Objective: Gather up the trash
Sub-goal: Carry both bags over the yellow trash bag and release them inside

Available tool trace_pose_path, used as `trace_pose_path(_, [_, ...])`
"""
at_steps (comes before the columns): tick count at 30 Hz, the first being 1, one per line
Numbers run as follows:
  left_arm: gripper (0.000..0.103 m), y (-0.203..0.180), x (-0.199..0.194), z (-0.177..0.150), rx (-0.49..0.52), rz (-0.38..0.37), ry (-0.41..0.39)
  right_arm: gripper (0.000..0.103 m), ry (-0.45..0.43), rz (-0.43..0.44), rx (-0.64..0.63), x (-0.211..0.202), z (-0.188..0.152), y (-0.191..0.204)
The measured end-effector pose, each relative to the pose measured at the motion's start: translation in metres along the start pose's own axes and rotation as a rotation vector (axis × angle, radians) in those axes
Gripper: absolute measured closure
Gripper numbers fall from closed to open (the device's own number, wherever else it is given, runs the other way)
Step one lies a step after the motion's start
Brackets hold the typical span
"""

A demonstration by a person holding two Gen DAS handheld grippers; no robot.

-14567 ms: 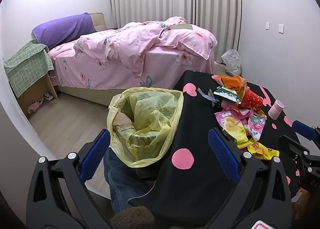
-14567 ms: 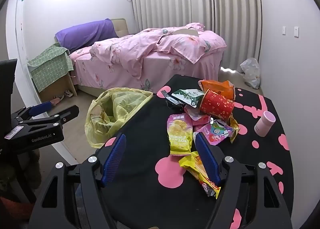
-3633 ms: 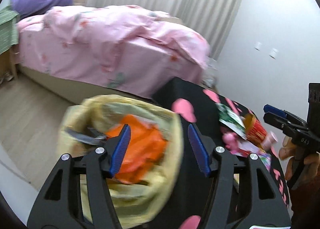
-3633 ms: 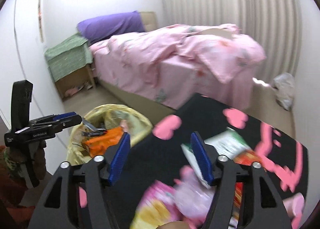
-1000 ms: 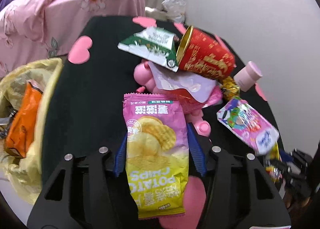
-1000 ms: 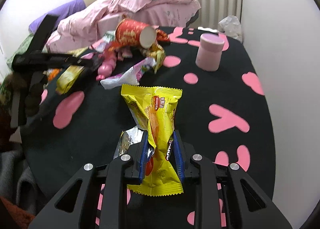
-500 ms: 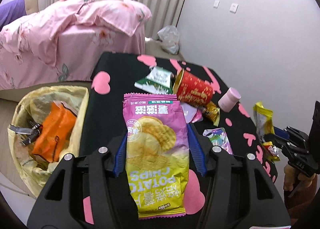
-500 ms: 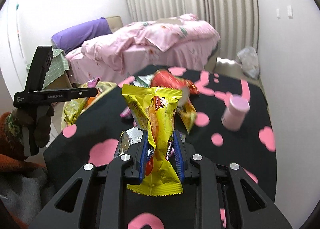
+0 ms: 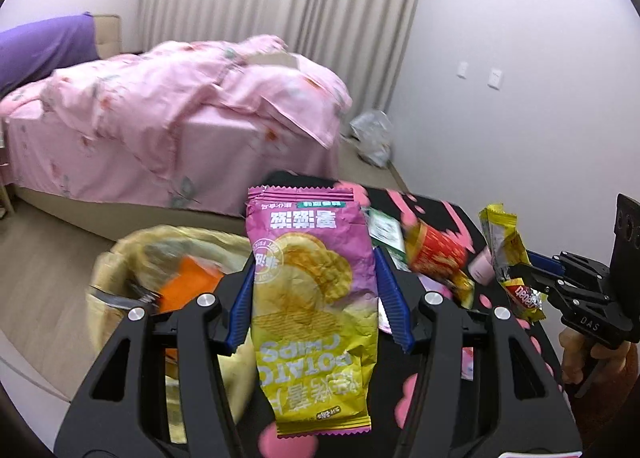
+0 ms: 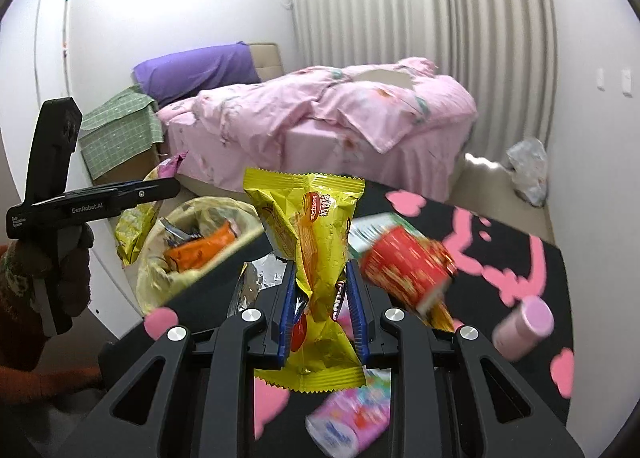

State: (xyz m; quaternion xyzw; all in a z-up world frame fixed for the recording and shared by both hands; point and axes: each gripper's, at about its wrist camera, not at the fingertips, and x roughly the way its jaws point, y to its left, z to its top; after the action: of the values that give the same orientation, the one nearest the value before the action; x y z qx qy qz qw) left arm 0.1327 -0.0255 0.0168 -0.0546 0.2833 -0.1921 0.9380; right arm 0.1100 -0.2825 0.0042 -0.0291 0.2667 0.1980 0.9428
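I am gripping a pink chip bag (image 9: 312,298) by its sides in my left tongs (image 9: 316,298), and my right tongs (image 10: 322,306) are pinching a yellow snack packet (image 10: 310,242) at its crumpled waist, so each load is hanging free of the black table (image 10: 520,258) for carrying. Just beyond, the yellow-lined trash bin (image 10: 160,278) is waiting beside the table edge, already holding an orange wrapper (image 10: 200,248). Nothing seems to be blocking it. Farther right, a red cup (image 10: 404,270), a pink jar (image 10: 522,332) and more wrappers are still lying on the table.
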Motion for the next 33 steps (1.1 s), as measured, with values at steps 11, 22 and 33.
trace_pose_path(11, [0.051, 0.079, -0.009, 0.004, -0.086, 0.072, -0.06, 0.079, 0.064, 0.115, -0.044, 0.07, 0.04, 0.049])
trace_pose_path(22, [0.051, 0.136, 0.059, -0.036, -0.208, 0.056, 0.068, 0.079, 0.164, 0.197, -0.097, 0.165, 0.059, 0.084])
trace_pose_path(33, [0.056, 0.15, 0.133, -0.081, -0.084, 0.162, 0.361, 0.079, 0.318, 0.242, -0.144, 0.257, 0.058, 0.092])
